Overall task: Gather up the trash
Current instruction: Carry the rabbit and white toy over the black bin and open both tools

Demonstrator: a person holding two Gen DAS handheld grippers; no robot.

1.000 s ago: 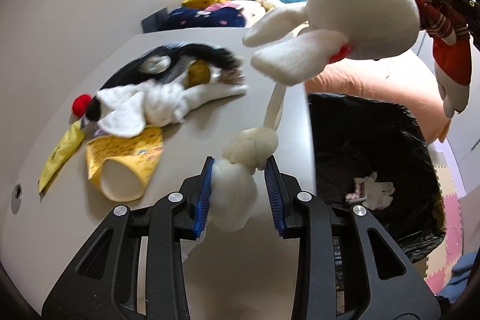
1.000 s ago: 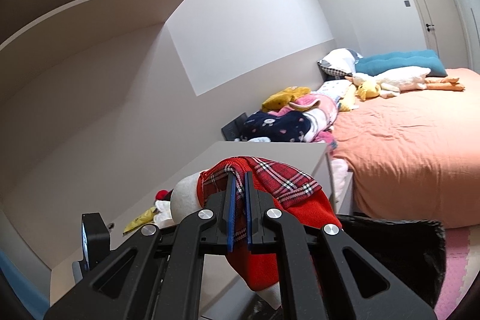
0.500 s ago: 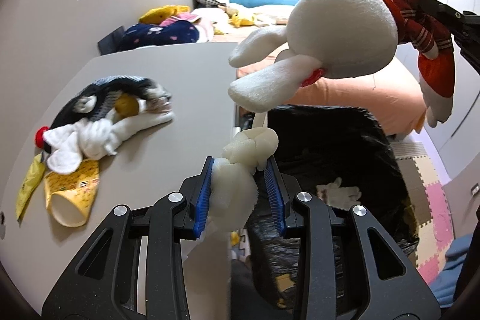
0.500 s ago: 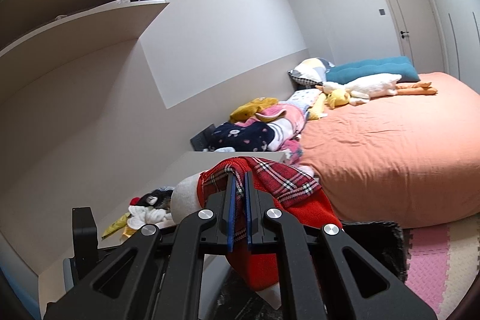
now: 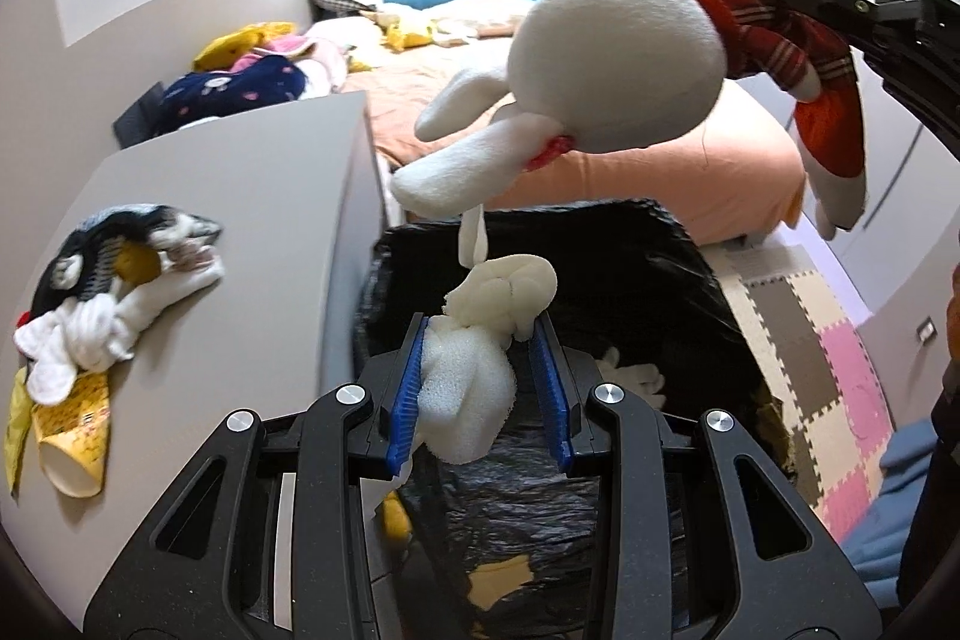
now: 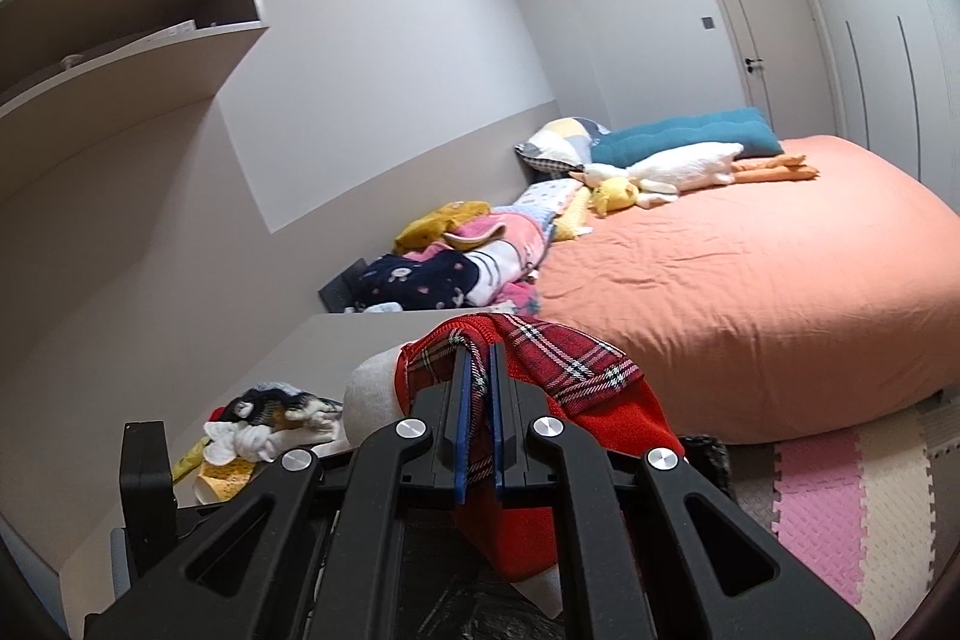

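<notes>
Plush rabbit (image 5: 624, 58) hangs over the black-lined bin (image 5: 678, 256): your right gripper (image 6: 478, 400) is clenched on its plaid clothing, your left gripper (image 5: 480, 370) grasps white foam. One white scrap is binned; socks (image 5: 114, 292) and wrappers remain on the grey desk (image 5: 252, 196), bed beyond

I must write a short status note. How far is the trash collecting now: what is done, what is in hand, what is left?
Done: a small white item already lies in the black-lined bin. In hand: the left hand-held gripper holds white foam above the bin, and the right hand-held gripper is shut on the plush rabbit by its plaid clothing. Left: the sock pile and yellow wrapper on the table.
</notes>
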